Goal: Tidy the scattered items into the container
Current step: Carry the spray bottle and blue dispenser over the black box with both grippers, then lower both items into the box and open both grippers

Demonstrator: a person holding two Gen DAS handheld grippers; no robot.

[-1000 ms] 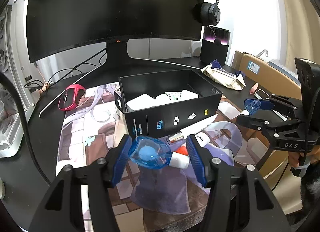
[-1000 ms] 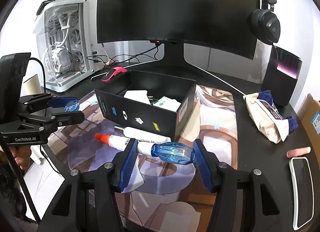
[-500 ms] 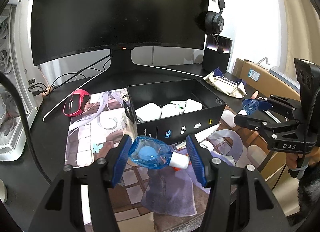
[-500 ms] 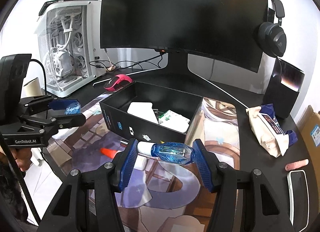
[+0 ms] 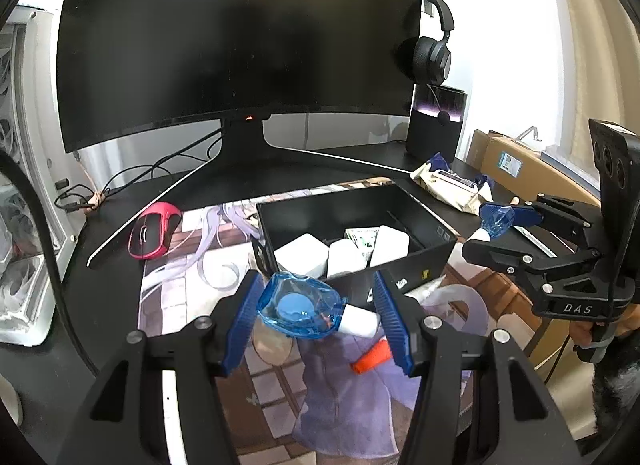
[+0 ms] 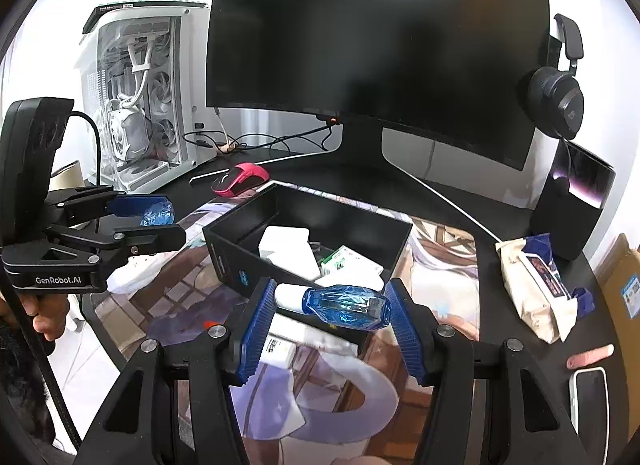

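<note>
My left gripper [image 5: 316, 311] is shut on a blue faceted bottle with a white cap [image 5: 298, 309], held just in front of the black box's [image 5: 424, 261] near wall. My right gripper [image 6: 330, 311] is shut on a second blue bottle [image 6: 346, 307], held above the box's [image 6: 228, 255] near corner. The box holds white blocks [image 5: 300, 255] and a green-and-white packet [image 6: 340, 261]. A white tube with an orange cap [image 5: 372, 357] lies on the mat below the box. Each gripper shows in the other view, the right one [image 5: 496, 225] and the left one [image 6: 154, 219].
A printed desk mat [image 5: 180, 297] covers the black desk. A red mouse [image 5: 154, 233] lies left of the box. A wipes pack [image 6: 536, 285], a phone [image 6: 588, 401] and a speaker [image 6: 572, 209] sit at the right. A monitor [image 6: 372, 45], headphones and a white PC case [image 6: 136, 105] stand behind.
Both grippers have risen with their blue bottles and moved toward the box. The tube and mat have dropped lower in both views.
</note>
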